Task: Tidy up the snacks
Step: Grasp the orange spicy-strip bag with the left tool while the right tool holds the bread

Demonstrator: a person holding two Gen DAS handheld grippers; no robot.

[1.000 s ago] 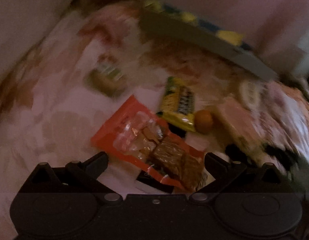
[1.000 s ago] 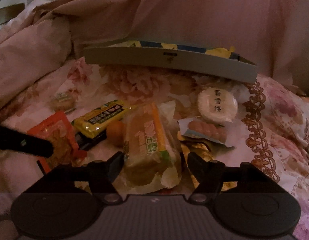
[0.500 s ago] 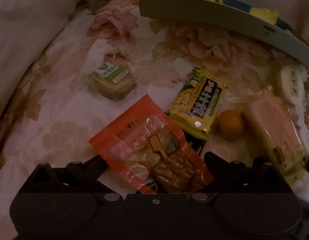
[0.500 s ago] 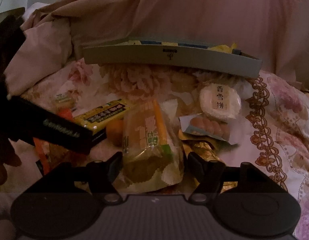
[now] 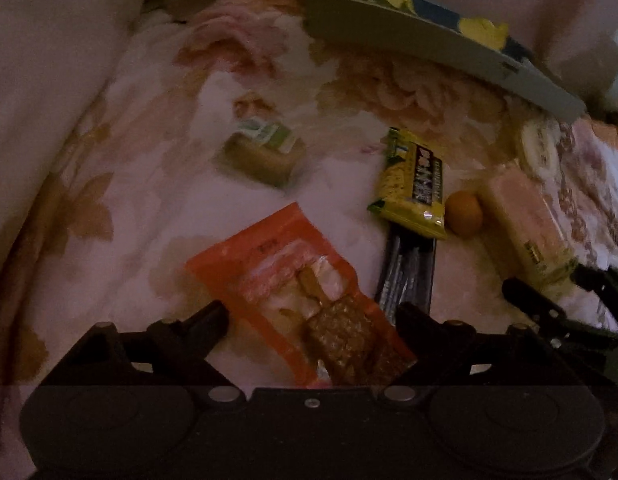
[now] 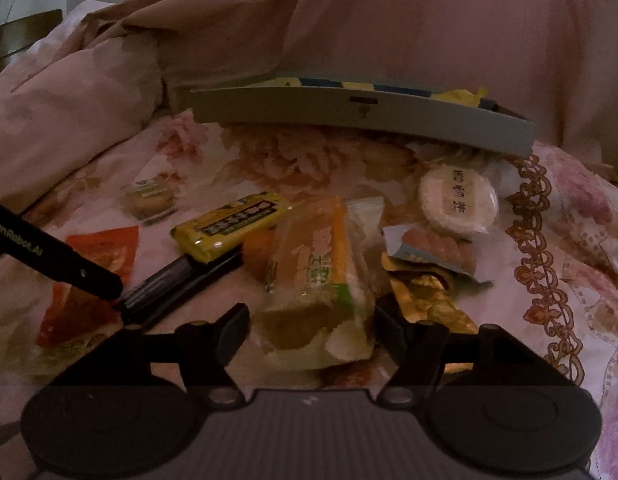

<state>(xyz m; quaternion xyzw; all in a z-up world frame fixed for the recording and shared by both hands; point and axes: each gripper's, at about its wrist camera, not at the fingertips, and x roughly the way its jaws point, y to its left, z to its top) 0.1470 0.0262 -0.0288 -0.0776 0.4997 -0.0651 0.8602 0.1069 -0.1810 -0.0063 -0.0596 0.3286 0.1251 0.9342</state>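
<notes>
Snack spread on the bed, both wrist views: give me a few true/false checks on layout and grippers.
1. The orange pouch lies between the fingers of the left gripper. True; its jaws have just been closing but the pads do not yet press it.
2. The right gripper straddles the round white cake. False: it straddles the bread pack; the cake lies further back on the right.
3. The yellow bar overlaps a dark wrapper. True.
4. The small orange ball sits inside the grey box. False: it lies on the floral sheet between the yellow bar and the bread pack.
5. The green-labelled cake lies apart from the other snacks. True.
</notes>
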